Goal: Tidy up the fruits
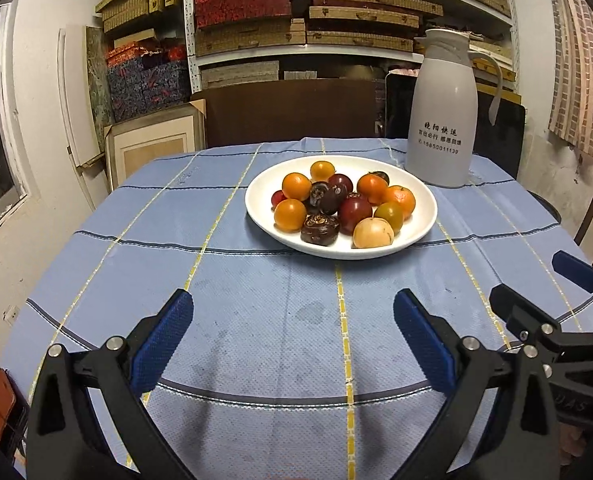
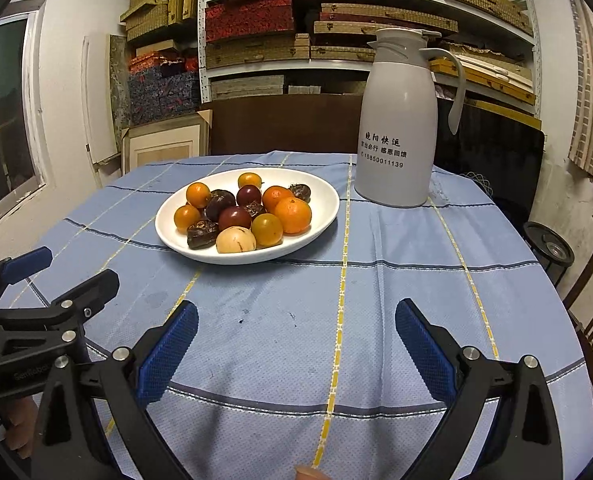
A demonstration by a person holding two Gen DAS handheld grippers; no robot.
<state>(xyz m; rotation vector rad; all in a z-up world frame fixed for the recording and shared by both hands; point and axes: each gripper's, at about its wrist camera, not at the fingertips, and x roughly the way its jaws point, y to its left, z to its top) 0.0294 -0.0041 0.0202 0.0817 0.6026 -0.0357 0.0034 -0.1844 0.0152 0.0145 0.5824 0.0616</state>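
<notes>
A white plate (image 1: 418, 222) (image 2: 320, 200) sits on the blue checked tablecloth, heaped with several small fruits: orange ones (image 1: 290, 215) (image 2: 293, 215), dark red ones (image 1: 355, 208) (image 2: 234, 218), a pale yellow one (image 1: 373, 233) (image 2: 235, 240) and dark brown wrinkled ones (image 1: 319, 229) (image 2: 202, 233). My left gripper (image 1: 294, 320) hovers open over bare cloth, well short of the plate. My right gripper (image 2: 296, 328) is open too, beside the left one and nearer than the plate. Each gripper shows at the edge of the other's view. Nothing is between either pair of fingers.
A tall white thermos jug (image 1: 442, 112) (image 2: 400, 120) stands just right of and behind the plate. Shelves of stacked boxes (image 1: 336, 20) fill the back wall. Picture frames (image 1: 152, 148) lean at the left. A wooden chair (image 2: 592, 308) and a small black stand (image 2: 548, 248) are at the table's right.
</notes>
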